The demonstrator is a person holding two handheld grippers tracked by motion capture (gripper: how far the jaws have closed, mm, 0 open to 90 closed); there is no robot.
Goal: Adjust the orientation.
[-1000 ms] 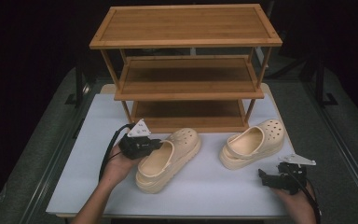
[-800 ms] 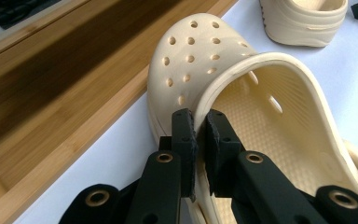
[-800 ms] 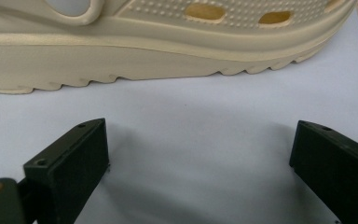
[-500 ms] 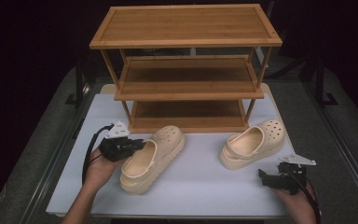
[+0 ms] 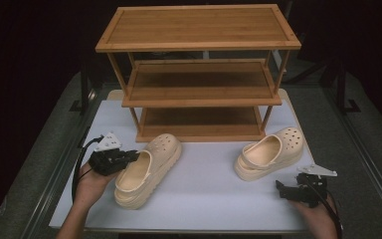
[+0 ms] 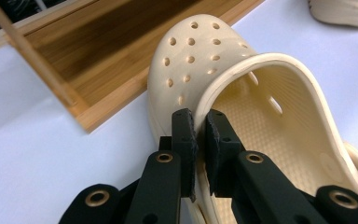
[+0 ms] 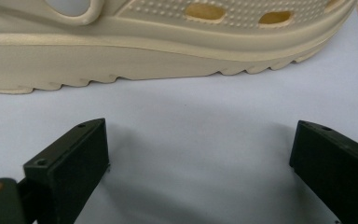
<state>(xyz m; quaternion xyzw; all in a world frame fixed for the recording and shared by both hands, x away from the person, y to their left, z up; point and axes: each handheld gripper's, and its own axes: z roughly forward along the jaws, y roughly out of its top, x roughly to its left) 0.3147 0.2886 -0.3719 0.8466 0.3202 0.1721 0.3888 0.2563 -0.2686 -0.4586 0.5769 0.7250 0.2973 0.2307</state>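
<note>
clog (image 5: 146,172) | cream, perforated toe, upright on sole | on white table, front-left of rack, toe toward it

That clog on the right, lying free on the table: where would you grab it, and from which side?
Probably the thin rim of the right clog's heel opening, coming from the open heel end that faces the right gripper. That wall is slim enough for two jaws; the left gripper pinches the left clog the same way.

Open table (image 5: 204,184) between both clogs; shelf (image 5: 199,99) blocks behind.
</note>
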